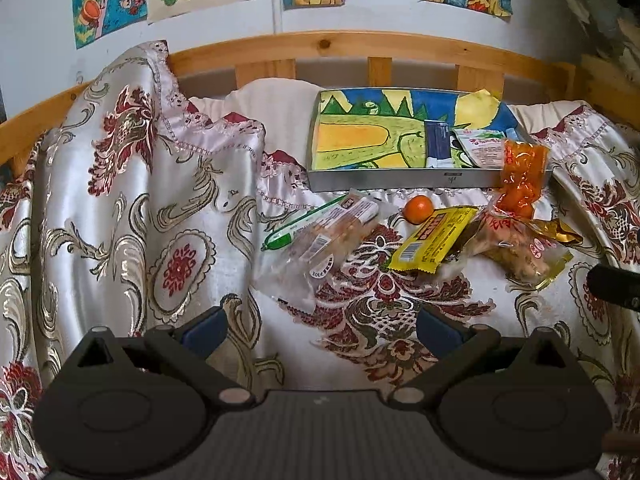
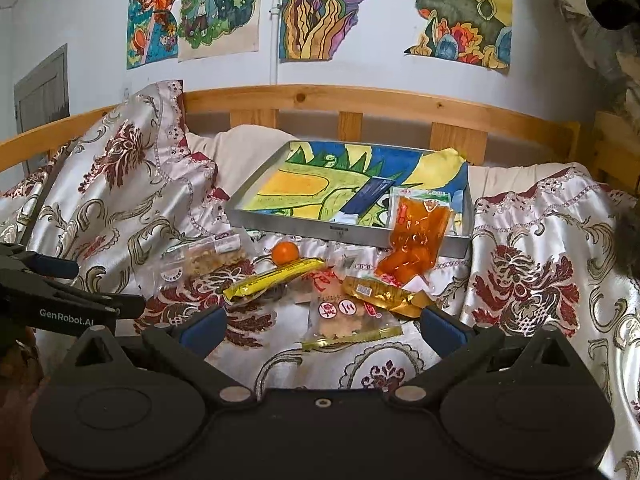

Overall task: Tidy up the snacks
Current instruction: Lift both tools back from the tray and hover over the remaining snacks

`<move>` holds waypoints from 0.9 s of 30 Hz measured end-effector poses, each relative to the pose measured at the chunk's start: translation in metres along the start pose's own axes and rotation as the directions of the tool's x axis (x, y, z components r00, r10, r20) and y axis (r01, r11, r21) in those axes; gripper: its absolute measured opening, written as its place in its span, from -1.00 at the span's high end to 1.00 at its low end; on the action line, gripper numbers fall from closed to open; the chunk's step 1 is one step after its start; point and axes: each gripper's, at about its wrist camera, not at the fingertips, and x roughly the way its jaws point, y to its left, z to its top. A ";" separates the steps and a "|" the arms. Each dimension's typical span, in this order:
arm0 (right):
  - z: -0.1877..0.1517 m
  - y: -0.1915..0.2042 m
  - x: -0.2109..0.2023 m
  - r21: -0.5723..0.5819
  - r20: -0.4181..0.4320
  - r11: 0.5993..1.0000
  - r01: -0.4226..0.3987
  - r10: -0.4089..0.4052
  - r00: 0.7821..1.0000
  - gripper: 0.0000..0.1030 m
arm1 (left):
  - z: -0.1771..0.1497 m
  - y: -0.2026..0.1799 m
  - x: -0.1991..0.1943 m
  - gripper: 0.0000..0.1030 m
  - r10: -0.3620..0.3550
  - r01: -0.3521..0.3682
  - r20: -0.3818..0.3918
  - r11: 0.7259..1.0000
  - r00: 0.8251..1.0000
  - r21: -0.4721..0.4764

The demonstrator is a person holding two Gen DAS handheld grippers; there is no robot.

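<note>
Both claws, left (image 1: 320, 330) and right (image 2: 322, 330), are hanging spread and empty over the cloth (image 1: 120, 220). Snacks (image 2: 348, 316) are lying just ahead, the orange pouch (image 2: 416, 240) leaning on the tray (image 2: 360, 236) beyond, nothing blocking.

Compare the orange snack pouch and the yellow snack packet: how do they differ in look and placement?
The orange snack pouch is see-through, showing orange pieces; the yellow snack packet is opaque with printed labelling. The pouch leans over the metal tray's front rim, partly inside; the packet lies wholly on the patterned cloth, outside the tray. The pouch is wide; the packet is slim. Both are sealed, and neither is gripped.
</note>
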 end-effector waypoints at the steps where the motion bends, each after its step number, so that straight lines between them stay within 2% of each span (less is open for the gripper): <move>1: 0.000 0.000 0.001 0.001 -0.004 1.000 -0.002 0.002 1.000 -0.99 | 0.000 0.000 0.000 -0.99 0.000 0.000 -0.002 1.000 1.000 -0.001; 14: 0.002 -0.005 0.009 0.031 -0.040 0.999 -0.019 0.020 0.999 -0.99 | 0.009 -0.001 0.009 -0.99 -0.010 0.009 -0.025 1.000 1.000 -0.022; 27: 0.010 -0.011 0.016 0.064 -0.033 0.997 -0.038 0.040 0.999 -0.99 | 0.031 -0.003 0.027 -0.99 -0.035 0.033 -0.057 0.998 0.998 -0.044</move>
